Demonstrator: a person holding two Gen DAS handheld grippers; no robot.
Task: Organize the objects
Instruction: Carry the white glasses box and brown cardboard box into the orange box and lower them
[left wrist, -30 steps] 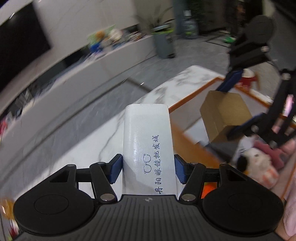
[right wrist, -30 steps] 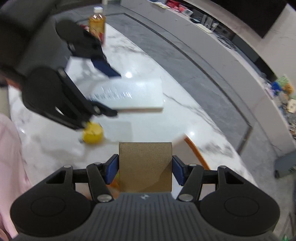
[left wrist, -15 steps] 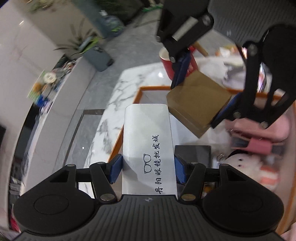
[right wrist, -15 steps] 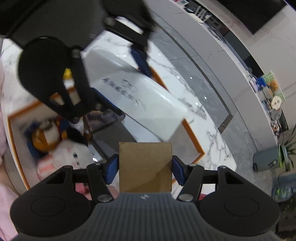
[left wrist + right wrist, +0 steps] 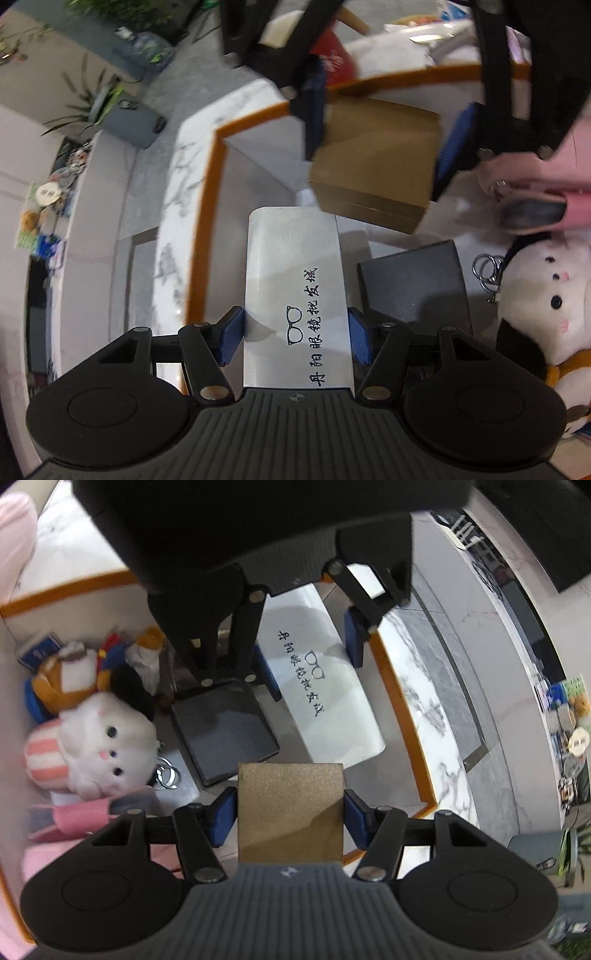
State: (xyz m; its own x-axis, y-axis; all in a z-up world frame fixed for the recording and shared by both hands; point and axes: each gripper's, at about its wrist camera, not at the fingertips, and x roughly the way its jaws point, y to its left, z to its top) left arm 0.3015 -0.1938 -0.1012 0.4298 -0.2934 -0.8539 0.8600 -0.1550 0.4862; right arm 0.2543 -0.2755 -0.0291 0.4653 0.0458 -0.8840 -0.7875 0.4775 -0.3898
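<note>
My left gripper [image 5: 295, 334] is shut on a white glasses case [image 5: 293, 280] printed with black characters and a glasses logo. It hangs over the orange-rimmed white bin [image 5: 210, 206]. My right gripper [image 5: 288, 816] is shut on a brown cardboard box [image 5: 290, 805]. In the left wrist view that brown box [image 5: 376, 162] and the right gripper [image 5: 384, 136] are ahead, above the bin's far corner. In the right wrist view the white case [image 5: 325, 686] and the left gripper [image 5: 310, 657] sit just ahead over the bin.
Inside the bin lie a black flat box [image 5: 413, 284], a white plush toy [image 5: 107, 738], key rings [image 5: 487, 269], a pink pouch [image 5: 81, 816] and small toys [image 5: 74, 672]. A red cup [image 5: 336, 62] stands past the rim. The bin [image 5: 402, 716] rests on a marble table [image 5: 436, 720].
Both grippers have come down and rolled, moving from above the table to over the bin. Each still holds its item. The bin's contents have come into view.
</note>
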